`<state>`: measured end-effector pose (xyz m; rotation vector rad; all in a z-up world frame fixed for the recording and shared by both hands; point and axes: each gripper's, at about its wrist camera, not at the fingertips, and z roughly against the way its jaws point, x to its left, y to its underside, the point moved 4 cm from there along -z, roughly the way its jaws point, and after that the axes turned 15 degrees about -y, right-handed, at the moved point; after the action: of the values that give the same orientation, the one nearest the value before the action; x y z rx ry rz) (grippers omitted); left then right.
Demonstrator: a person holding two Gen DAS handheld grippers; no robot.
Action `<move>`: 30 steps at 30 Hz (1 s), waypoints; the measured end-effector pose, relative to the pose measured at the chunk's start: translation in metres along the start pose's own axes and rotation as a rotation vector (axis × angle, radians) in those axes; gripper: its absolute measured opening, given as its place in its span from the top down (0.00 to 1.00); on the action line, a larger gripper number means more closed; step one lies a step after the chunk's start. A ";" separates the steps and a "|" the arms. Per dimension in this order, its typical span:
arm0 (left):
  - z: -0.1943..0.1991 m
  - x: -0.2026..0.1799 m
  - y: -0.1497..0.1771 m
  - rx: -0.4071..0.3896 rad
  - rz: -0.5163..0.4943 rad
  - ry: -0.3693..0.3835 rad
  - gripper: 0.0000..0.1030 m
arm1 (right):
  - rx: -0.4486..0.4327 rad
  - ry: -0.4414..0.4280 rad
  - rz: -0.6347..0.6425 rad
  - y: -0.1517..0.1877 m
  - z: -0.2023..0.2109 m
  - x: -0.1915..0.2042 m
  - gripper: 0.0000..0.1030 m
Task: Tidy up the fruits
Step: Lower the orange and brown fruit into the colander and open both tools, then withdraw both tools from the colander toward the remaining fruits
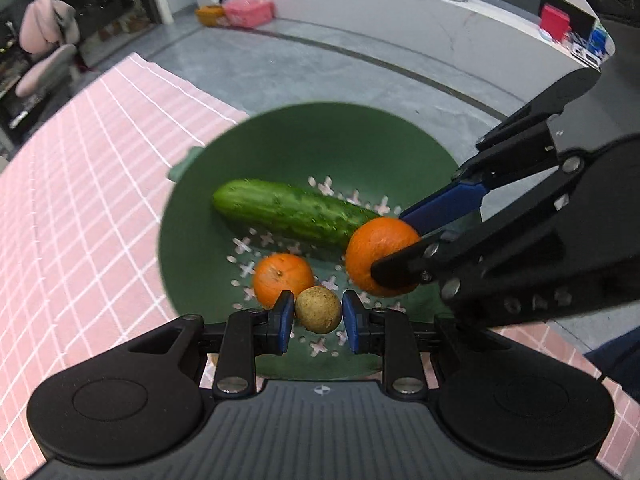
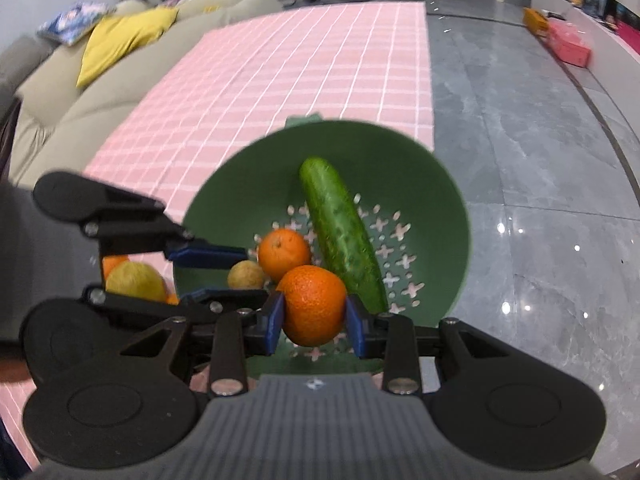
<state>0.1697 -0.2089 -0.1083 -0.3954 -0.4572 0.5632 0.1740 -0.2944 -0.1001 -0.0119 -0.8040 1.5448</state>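
A green colander (image 1: 320, 120) (image 2: 400, 148) stands at the edge of the pink checked tablecloth (image 1: 80, 200). In it lie a cucumber (image 1: 288, 212) (image 2: 344, 236) and a loose orange (image 1: 280, 276) (image 2: 282, 252). My left gripper (image 1: 319, 312) (image 2: 248, 274) is shut on a small round brownish fruit (image 1: 319, 310) (image 2: 246, 275) just above the colander's floor. From the right side of the left wrist view, my right gripper (image 1: 390, 244) (image 2: 315, 316) is shut on a second orange (image 1: 380, 256) (image 2: 314, 304), held over the colander beside the cucumber's end.
Behind the left gripper, a yellow-green fruit (image 2: 136, 282) and another orange (image 2: 114, 264) lie on the cloth. A beige sofa (image 2: 60, 100) with a yellow cushion (image 2: 120, 40) borders the table's far side. Grey floor (image 2: 520, 160) drops away past the colander.
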 end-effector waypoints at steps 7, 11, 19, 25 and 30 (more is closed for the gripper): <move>-0.016 0.001 0.001 0.046 -0.002 0.036 0.71 | 0.040 -0.009 -0.011 0.000 -0.012 -0.007 0.71; -0.015 0.001 -0.002 0.037 -0.024 -0.007 0.59 | 0.043 -0.002 -0.016 -0.001 -0.014 -0.009 0.69; 0.017 0.019 -0.001 -0.016 0.046 -0.050 0.29 | -0.060 -0.014 -0.053 -0.006 0.009 -0.008 0.65; 0.060 0.050 0.011 -0.063 0.231 -0.066 0.29 | -0.136 0.000 -0.059 -0.002 0.035 -0.002 0.65; 0.096 0.075 0.042 -0.076 0.381 -0.142 0.29 | -0.184 0.013 -0.053 0.002 0.053 0.005 0.65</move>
<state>0.1595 -0.1098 -0.0259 -0.5221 -0.5449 0.9498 0.1464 -0.3147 -0.0588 -0.1344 -0.9270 1.4159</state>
